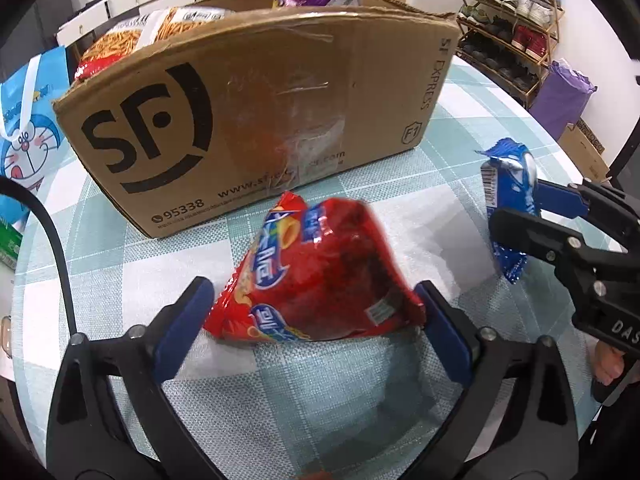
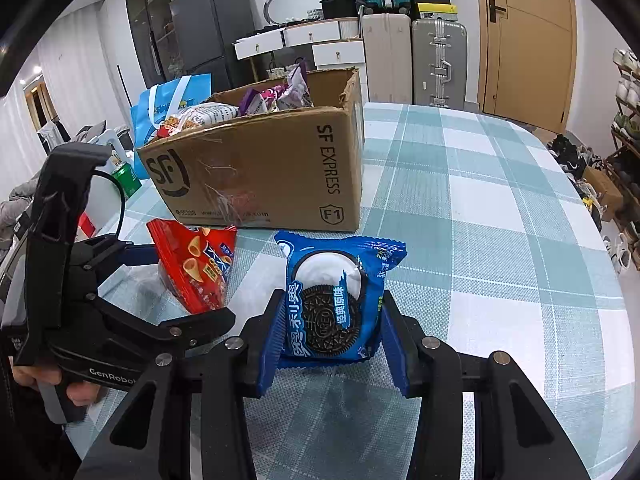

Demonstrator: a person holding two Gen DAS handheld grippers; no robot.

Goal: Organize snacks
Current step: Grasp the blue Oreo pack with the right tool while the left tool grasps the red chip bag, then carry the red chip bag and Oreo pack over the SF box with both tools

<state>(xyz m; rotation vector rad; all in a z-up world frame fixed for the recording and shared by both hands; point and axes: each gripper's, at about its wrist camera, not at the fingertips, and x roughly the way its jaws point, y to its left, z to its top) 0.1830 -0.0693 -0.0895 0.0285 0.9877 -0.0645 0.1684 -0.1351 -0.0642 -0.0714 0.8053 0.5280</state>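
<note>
Clamping the blue Oreo packet (image 2: 336,300) in my right tongs (image 2: 332,344); my left tongs (image 1: 316,320) gape around the red snack bag (image 1: 320,272), cardboard box (image 1: 256,120) at twelve o'clock.

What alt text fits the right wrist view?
The right gripper holds a blue cookie packet above a checked tablecloth. The left gripper straddles a red snack bag before a cardboard box of snacks.

One cardboard box (image 2: 256,168), several snack bags inside. One red snack bag (image 1: 320,272), one blue Oreo pack (image 2: 332,304) on table. Two grippers. One blue tote bag (image 1: 28,128).
</note>
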